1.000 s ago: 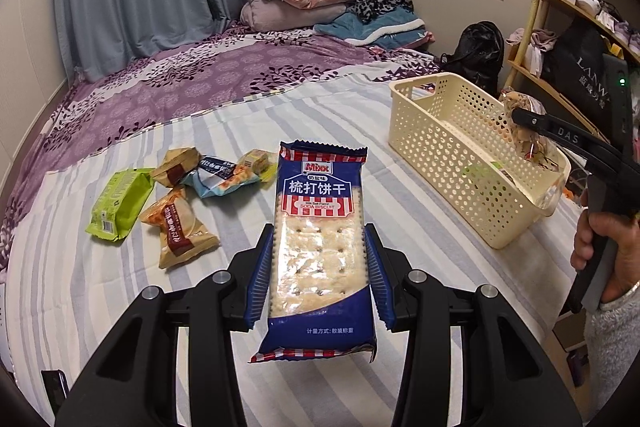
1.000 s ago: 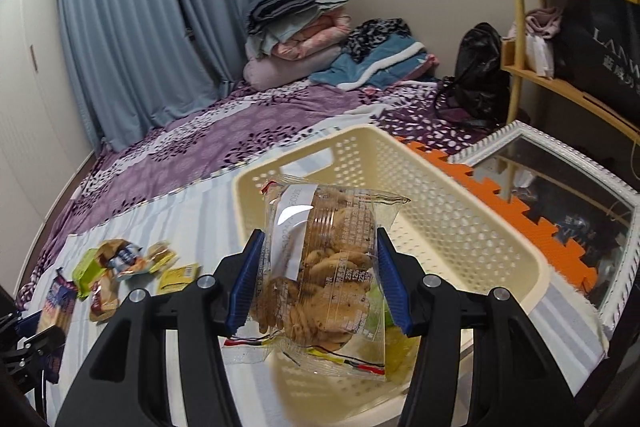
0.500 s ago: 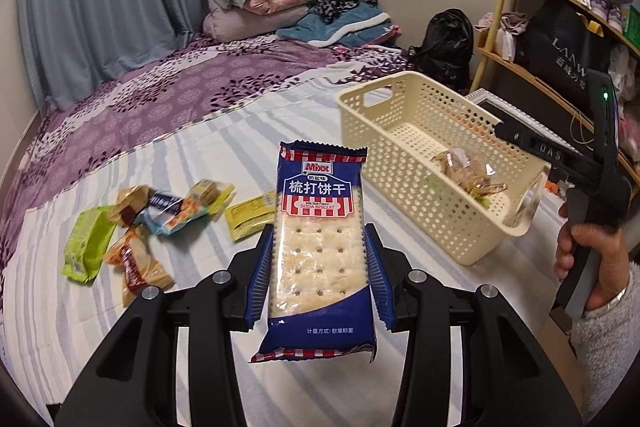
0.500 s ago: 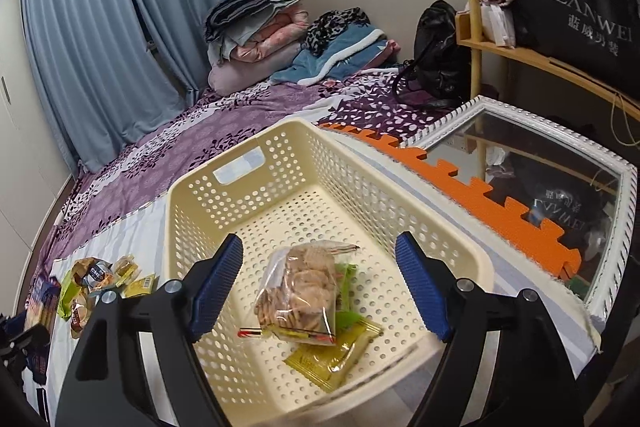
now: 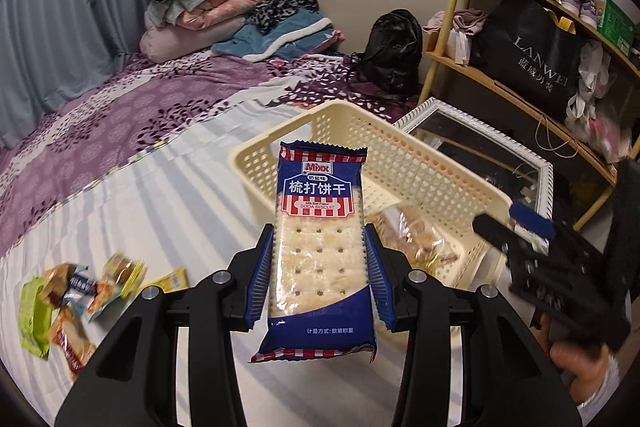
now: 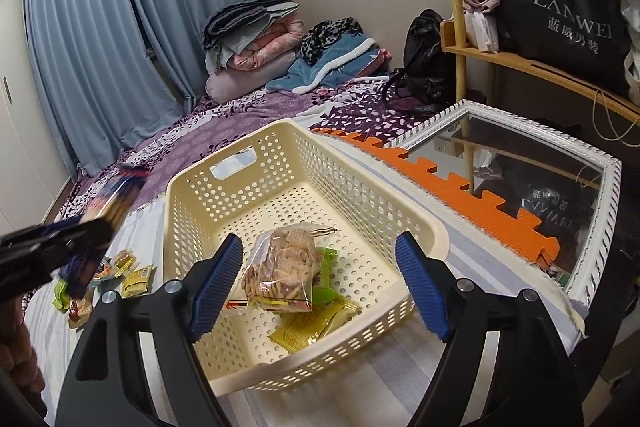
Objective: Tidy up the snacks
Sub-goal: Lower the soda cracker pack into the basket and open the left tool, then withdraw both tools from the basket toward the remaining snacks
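Note:
My left gripper (image 5: 319, 267) is shut on a blue soda biscuit pack (image 5: 320, 251) and holds it upright in the air, just in front of the cream perforated basket (image 5: 436, 183). My right gripper (image 6: 320, 283) is open and empty above the basket's near rim (image 6: 320, 363). In the basket lie a clear bag of cookies (image 6: 282, 267), a green packet (image 6: 326, 287) and a yellow packet (image 6: 316, 321). The left gripper with the biscuit pack (image 6: 108, 211) shows blurred at the left of the right wrist view.
Several small snack packets (image 5: 76, 291) lie on the striped bed sheet (image 5: 160, 219) at the left. A framed mirror (image 6: 532, 179) and orange foam mat (image 6: 460, 195) lie right of the basket. A wooden shelf (image 5: 520, 39) stands at the right. Folded bedding (image 5: 200, 11) sits at the back.
My right gripper opened and let the cookie bag drop into the basket, then drew back a little. My left gripper carried the biscuit pack rightward toward the basket.

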Available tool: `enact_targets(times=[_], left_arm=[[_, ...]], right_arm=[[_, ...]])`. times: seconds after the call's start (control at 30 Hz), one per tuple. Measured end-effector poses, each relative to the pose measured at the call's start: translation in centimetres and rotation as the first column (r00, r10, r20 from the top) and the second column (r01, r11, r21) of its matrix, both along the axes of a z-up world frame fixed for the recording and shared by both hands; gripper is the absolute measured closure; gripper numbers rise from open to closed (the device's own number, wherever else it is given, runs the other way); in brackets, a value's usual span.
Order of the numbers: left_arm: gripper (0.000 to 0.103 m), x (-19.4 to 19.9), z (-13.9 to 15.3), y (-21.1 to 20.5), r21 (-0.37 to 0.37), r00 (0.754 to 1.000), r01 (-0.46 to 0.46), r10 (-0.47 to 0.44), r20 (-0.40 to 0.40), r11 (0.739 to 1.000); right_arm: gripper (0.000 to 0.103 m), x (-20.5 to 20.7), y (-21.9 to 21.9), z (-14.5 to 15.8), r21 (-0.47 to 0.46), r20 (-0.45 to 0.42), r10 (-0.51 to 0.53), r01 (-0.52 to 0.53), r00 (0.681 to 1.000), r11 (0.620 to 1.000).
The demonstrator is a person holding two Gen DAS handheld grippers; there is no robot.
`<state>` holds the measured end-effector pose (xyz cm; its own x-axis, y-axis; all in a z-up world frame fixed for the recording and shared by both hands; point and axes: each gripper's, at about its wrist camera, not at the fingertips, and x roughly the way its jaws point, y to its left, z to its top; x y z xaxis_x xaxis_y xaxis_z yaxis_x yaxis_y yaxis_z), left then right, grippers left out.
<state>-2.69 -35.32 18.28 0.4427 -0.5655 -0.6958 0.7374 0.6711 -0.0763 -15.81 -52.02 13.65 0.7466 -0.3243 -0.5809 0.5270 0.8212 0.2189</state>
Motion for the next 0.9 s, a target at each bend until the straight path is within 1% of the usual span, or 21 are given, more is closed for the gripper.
enact_targets(times=[0.17,0.33,0.37,0.4,0.43,0.47,0.5,0.57,0.73,0.8,0.9], left_arm=[[0.058,1.6,-0.6,-3.9,-0.007,0.999,0.033,-0.033,-0.027,0.999],[0.058,2.7,-1.2,-6.5,-0.014,0.997,0.058,-0.058,-0.042,0.998],[0.054,2.9,-1.3,-7.0,-0.019,0.997,0.062,-0.063,-0.043,0.998],[0.038,3.0,-1.3,-7.3,-0.026,0.997,0.067,-0.068,-0.045,0.997],[0.028,3.1,-1.3,-7.5,-0.034,0.997,0.067,-0.068,-0.043,0.997],[0.013,3.2,-1.1,-7.5,-0.042,0.998,0.057,-0.058,-0.033,0.998],[0.01,3.3,-0.9,-7.3,-0.048,0.999,0.046,-0.047,-0.022,0.998],[0.01,3.5,-0.6,-6.9,-0.051,0.999,0.039,-0.04,-0.018,0.998],[0.009,4.4,-0.1,-5.4,-0.027,1.0,-0.013,0.013,0.0,1.0],[0.005,4.8,0.2,-4.8,-0.02,0.999,-0.039,0.04,0.005,0.999],[0.005,5.0,0.7,-3.7,-0.026,0.998,-0.062,0.063,0.016,0.998]], right_arm=[[0.025,-0.7,-0.2,-0.2,0.008,-0.005,-0.013,0.013,1.0,1.0],[0.025,-1.0,-0.6,-0.4,0.015,-0.009,-0.025,0.025,1.0,1.0],[0.025,-1.0,-0.6,-0.4,0.017,-0.009,-0.026,0.026,1.0,1.0],[0.025,-1.0,-0.6,-0.4,0.018,-0.009,-0.027,0.028,1.0,0.999],[0.025,-1.0,-0.6,-0.4,0.019,-0.01,-0.027,0.027,1.0,0.999],[0.025,-1.0,-0.5,-0.4,0.02,-0.011,-0.026,0.026,1.0,0.999],[0.025,-0.9,-0.5,-0.5,0.02,-0.012,-0.025,0.025,1.0,1.0],[0.025,-0.9,-0.4,-0.4,0.023,-0.011,-0.021,0.021,1.0,1.0],[0.025,-0.5,0.1,-0.3,0.036,0.002,-0.003,0.003,1.0,0.999],[0.025,-0.4,0.5,-0.2,0.036,0.006,0.006,-0.007,1.0,0.999],[0.025,-0.2,1.2,0.1,0.03,0.01,0.02,-0.02,1.0,0.999]])
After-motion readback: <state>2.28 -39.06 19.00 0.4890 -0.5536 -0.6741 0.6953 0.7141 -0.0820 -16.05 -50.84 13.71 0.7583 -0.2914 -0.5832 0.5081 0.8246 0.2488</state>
